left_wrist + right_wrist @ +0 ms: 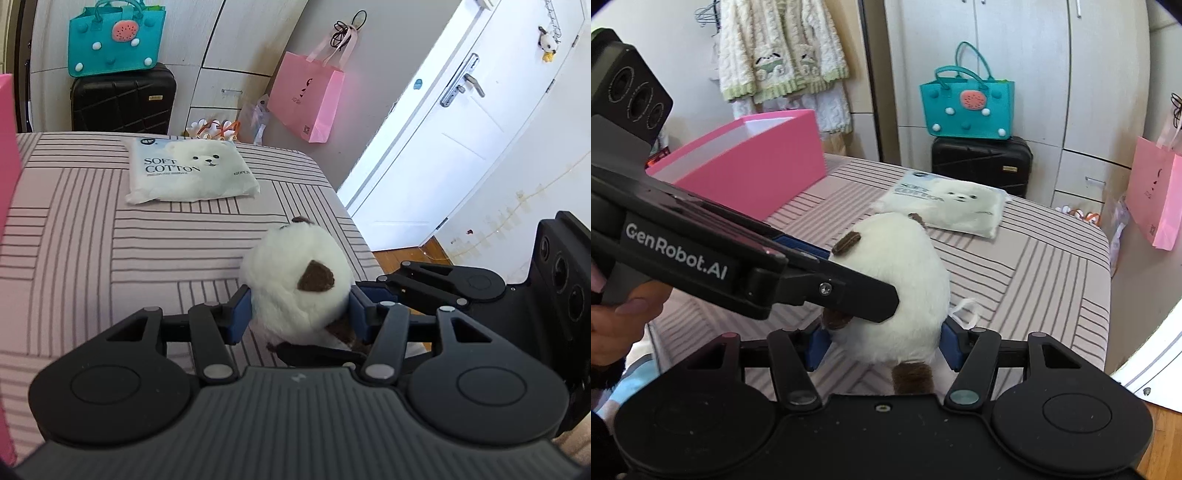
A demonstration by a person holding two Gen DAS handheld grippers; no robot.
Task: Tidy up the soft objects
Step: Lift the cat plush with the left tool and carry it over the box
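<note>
Gripping one white plush point(295, 284) with two grippers at once: left gripper point(299, 314) part-open, blue pads pressing on the plush's sides; right gripper point(882, 343) likewise part-open, clamping its lower body. Hovering over the striped bed point(92, 258), near the corner (contact with the cover hard to judge). Lying farther back: one cotton pack point(188, 171). Standing at left: one pink box point(757, 173), cropped. Showing partly: one hand point(617, 325). Hiding plush face; lower parts cut off behind gripper bodies.
</note>
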